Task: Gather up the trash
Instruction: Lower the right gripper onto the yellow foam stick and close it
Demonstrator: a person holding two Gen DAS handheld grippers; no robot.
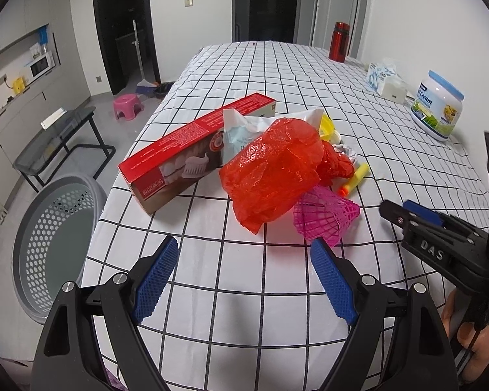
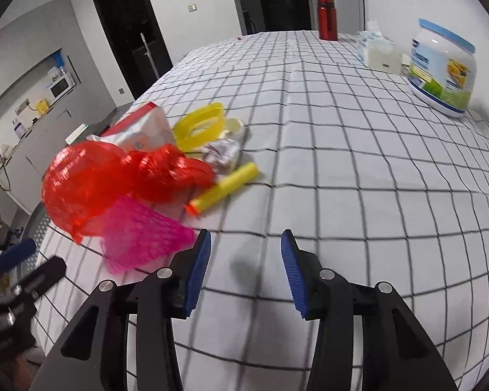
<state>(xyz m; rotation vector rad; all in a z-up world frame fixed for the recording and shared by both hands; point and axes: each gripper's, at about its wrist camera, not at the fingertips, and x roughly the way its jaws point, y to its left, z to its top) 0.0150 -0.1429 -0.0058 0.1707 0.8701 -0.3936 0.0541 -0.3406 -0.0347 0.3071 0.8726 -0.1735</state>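
A pile of trash lies on the checked tablecloth [image 1: 277, 65]: a red carton [image 1: 192, 143], a crumpled red plastic bag [image 1: 274, 169], a pink foam net [image 1: 326, 215], a yellow foam dart [image 1: 355, 179], a yellow ring [image 2: 199, 127], crumpled paper [image 2: 221, 153] and a white wrapper [image 1: 244, 127]. My left gripper [image 1: 244, 251] is open and empty, just short of the red bag [image 2: 91, 179]. My right gripper [image 2: 244, 244] is open and empty, to the right of the pink net [image 2: 143, 234] and near the dart [image 2: 225, 189].
A grey perforated basket [image 1: 52, 244] stands on the floor left of the table. A white jar [image 1: 438, 107], a tissue box [image 1: 386, 79] and a red bottle [image 1: 340, 42] stand along the table's right side. A pink stool [image 1: 127, 106] and side table [image 1: 58, 137] are beyond.
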